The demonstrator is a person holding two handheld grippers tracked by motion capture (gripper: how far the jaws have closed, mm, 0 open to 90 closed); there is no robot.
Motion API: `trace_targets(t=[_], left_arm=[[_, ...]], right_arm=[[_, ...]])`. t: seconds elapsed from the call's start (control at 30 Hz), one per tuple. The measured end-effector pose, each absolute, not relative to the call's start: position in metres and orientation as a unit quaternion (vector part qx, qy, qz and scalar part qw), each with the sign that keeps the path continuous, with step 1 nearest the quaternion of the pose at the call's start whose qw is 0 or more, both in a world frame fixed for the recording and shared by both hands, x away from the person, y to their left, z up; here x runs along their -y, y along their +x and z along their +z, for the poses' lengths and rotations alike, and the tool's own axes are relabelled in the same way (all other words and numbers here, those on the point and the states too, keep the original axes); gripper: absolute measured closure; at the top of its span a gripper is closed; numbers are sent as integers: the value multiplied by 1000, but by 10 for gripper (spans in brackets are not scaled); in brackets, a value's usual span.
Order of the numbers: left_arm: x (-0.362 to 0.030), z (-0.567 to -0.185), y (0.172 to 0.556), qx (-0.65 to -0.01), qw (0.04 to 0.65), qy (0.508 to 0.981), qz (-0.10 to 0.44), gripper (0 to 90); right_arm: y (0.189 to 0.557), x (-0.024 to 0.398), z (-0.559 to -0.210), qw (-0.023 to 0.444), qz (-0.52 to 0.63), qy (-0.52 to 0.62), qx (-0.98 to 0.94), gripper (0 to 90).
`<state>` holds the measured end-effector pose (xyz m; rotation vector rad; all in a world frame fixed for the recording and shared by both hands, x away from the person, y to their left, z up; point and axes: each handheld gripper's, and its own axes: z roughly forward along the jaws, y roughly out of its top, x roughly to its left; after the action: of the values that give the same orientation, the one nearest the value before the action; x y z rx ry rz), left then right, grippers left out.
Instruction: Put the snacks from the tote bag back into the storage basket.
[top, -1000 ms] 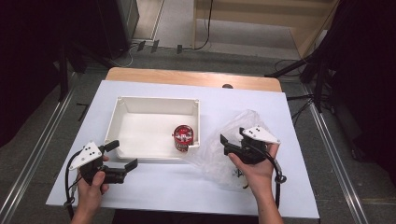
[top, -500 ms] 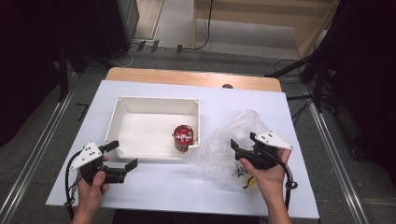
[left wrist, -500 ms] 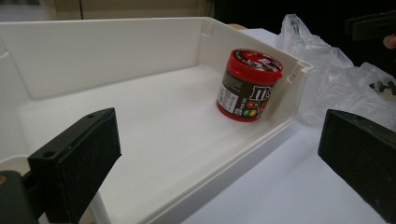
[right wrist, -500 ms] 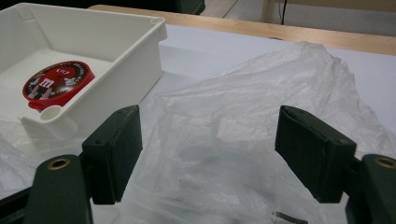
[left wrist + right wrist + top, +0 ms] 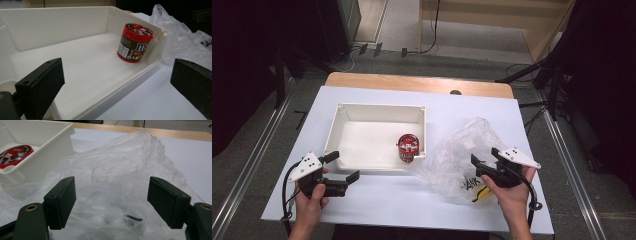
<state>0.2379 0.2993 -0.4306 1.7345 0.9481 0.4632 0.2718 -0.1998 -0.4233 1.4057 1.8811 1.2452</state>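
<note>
A red-lidded candy tub [image 5: 407,146] [image 5: 135,42] stands in the near right corner of the white tray [image 5: 362,120] [image 5: 75,27]; its lid [image 5: 15,156] also shows in the right gripper view. A crumpled clear plastic bag [image 5: 462,155] [image 5: 117,170] [image 5: 175,40] lies right of the tray, with something yellow [image 5: 482,194] and a black print inside. My right gripper [image 5: 480,167] [image 5: 111,202] is open over the bag's near right part, jaws wide with only bag film below them. My left gripper [image 5: 343,166] [image 5: 116,85] is open at the tray's near left corner, nothing between its jaws.
The tray and bag lie on a white sheet [image 5: 377,205] over a wooden table [image 5: 412,82]. Metal rails [image 5: 242,170] run along both sides on the floor, and cables [image 5: 432,30] lie beyond the table's far edge.
My right gripper has moved right and toward the near edge, from beside the bag's middle to its near right part. The left gripper has stayed still.
</note>
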Motion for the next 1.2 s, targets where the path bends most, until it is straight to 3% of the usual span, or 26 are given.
trace_targets(t=[0.87, 1.2], left_arm=[[-302, -430, 238, -397, 530, 723, 196, 0], [-301, -428, 238, -392, 531, 725, 196, 0]], right_arm=[[261, 264, -450, 243, 459, 554, -651, 246], [260, 267, -457, 244, 453, 559, -650, 252]])
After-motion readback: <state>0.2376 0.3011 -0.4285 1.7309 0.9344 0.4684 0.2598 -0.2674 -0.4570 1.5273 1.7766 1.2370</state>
